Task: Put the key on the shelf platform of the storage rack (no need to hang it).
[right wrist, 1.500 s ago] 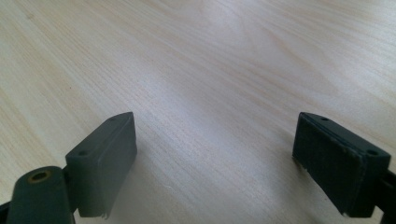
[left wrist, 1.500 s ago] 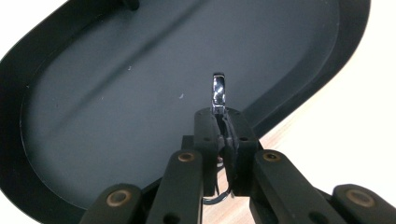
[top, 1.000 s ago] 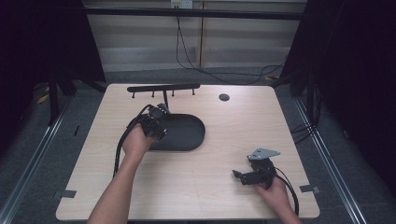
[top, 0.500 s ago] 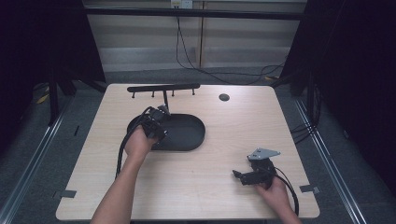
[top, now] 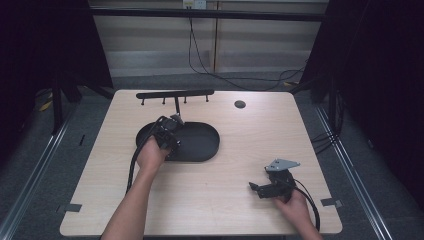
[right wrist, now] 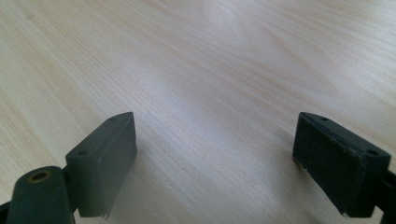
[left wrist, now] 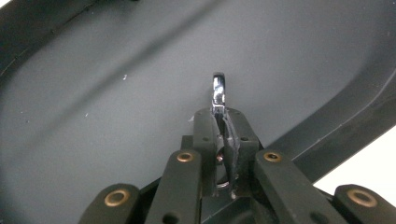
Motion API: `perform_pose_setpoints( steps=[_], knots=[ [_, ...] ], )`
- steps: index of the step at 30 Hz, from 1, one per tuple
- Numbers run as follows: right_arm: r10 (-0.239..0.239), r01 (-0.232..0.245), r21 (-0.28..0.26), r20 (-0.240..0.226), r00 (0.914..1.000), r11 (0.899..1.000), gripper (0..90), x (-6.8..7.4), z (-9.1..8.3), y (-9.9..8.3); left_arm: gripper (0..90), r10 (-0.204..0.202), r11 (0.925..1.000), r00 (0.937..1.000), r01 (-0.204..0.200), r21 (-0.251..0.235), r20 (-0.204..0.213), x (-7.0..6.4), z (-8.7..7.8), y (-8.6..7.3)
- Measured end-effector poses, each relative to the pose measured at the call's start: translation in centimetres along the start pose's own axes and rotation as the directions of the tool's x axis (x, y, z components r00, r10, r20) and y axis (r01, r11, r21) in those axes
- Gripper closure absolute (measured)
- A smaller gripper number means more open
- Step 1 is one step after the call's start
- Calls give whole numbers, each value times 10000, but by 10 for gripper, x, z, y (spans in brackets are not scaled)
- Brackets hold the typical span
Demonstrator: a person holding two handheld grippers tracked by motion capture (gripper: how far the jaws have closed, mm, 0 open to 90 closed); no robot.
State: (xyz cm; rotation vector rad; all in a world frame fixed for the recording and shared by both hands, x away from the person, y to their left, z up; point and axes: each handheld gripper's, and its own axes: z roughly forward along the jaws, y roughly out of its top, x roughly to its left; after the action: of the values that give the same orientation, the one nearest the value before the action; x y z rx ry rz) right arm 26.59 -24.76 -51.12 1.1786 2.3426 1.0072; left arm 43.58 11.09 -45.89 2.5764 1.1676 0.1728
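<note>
**A shiny metal piece pinched over the black tray**

My left gripper (top: 167, 136) has its jaws squeezed tight on a thin shiny metal piece (left wrist: 218, 93), just above the black tray (top: 202, 145). My right gripper (top: 267, 189) rests on the tabletop (top: 225, 200), well apart from the tray, jaws wide and empty. My hold is only on the edge, so the piece could slip and fall into the tray if I tilt.
</note>
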Motion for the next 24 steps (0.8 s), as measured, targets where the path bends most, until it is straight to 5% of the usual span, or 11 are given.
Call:
perform_pose_setpoints(
  steps=[24],
  knots=[
    [9, -9, -1, -4, 10000, 10000, 129, 0, 0, 0, 768, -159, 9999, 9998, 160, 35, -155, 2, 6, -4]
  ],
)
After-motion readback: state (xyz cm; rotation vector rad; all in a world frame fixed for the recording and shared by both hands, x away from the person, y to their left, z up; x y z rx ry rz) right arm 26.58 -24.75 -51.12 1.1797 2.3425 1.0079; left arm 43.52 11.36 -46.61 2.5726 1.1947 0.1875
